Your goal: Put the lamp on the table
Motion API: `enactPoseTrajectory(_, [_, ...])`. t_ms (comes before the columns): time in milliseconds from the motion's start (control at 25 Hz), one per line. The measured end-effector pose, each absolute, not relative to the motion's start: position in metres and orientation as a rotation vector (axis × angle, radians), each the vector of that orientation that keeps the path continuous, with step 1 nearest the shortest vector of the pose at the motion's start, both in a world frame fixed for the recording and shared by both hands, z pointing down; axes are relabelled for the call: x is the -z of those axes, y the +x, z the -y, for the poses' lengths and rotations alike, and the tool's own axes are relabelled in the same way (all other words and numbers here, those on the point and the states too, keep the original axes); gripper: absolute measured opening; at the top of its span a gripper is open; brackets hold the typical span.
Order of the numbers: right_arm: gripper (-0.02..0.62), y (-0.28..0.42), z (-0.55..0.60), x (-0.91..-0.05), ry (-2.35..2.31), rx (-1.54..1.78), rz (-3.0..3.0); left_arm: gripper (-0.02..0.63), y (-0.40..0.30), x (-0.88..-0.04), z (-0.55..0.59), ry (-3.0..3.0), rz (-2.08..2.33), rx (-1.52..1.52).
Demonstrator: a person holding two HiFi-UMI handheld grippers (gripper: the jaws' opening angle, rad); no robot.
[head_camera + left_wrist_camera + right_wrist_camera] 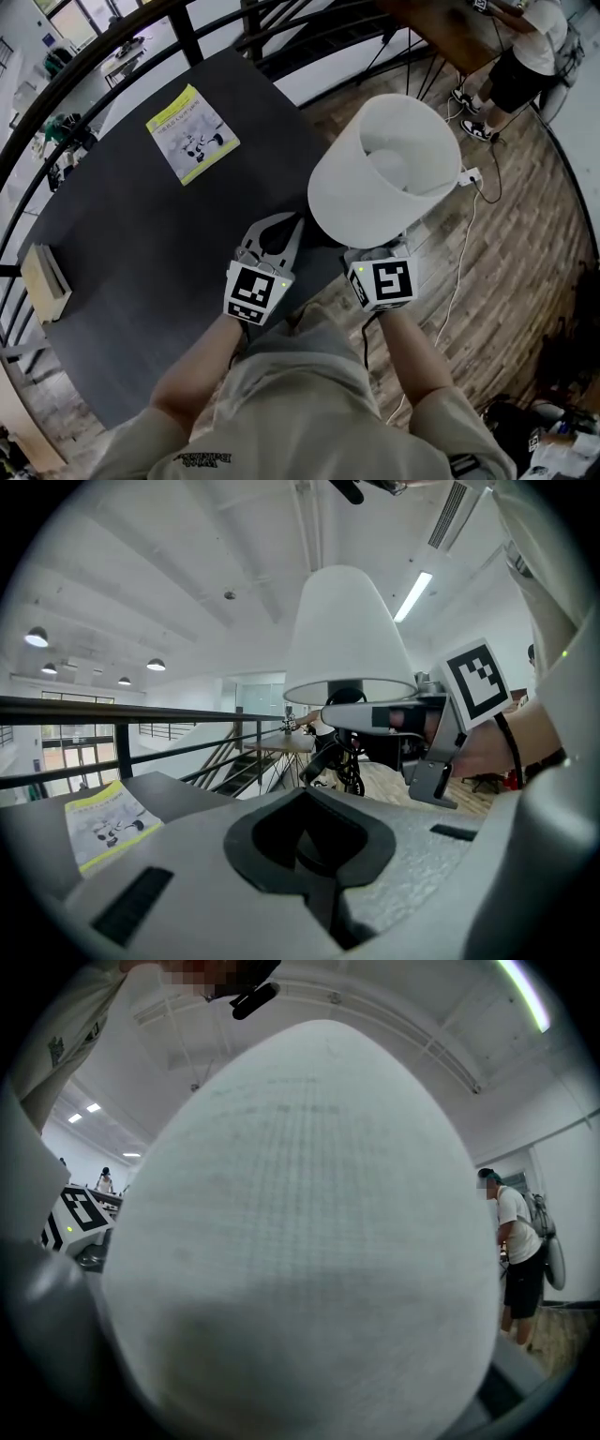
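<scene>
Two grippers sit side by side at 6 o'clock in the head view.

- A pale beige book-like block lies at the 9 o'clock edge of the dark grey tabletop.
- A yellow-green printed booklet lies flat at 11 o'clock.
- Left gripper is over the table near its 4 o'clock edge, jaws brought together with nothing between them.
- Just right of it is the lamp with a white fabric cone shade. It is upright, and the shade spans the table's 3 o'clock edge and the wooden plank floor. Whether its base touches the table cannot be told.
- Right gripper is clamped on the lamp's dark body just under the shade, and the shade fills that gripper's own view.
- A white cord trails across the floor.
- Person in dark shorts stands at 1 o'clock.
</scene>
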State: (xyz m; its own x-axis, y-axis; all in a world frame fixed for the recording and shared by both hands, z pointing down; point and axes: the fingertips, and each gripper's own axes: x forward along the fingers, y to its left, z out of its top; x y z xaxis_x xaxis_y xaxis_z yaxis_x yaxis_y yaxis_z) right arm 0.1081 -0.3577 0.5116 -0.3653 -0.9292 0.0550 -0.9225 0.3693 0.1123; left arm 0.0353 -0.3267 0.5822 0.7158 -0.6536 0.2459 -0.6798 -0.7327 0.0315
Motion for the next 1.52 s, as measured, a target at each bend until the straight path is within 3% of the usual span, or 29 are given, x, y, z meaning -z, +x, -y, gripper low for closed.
enactPoseTrajectory(800, [0.102, 0.109, 0.367, -0.558, 1.699, 0.149, 2.485, 0.005, 0.039, -0.638, 0.328, 2.762, 1.048, -0.406])
enactPoseTrajectory(1520, [0.117, 0.115, 0.347, -0.569, 1.696, 0.086, 2.397, 0.005, 0.038, -0.623, 0.308, 2.759, 1.053, -0.455])
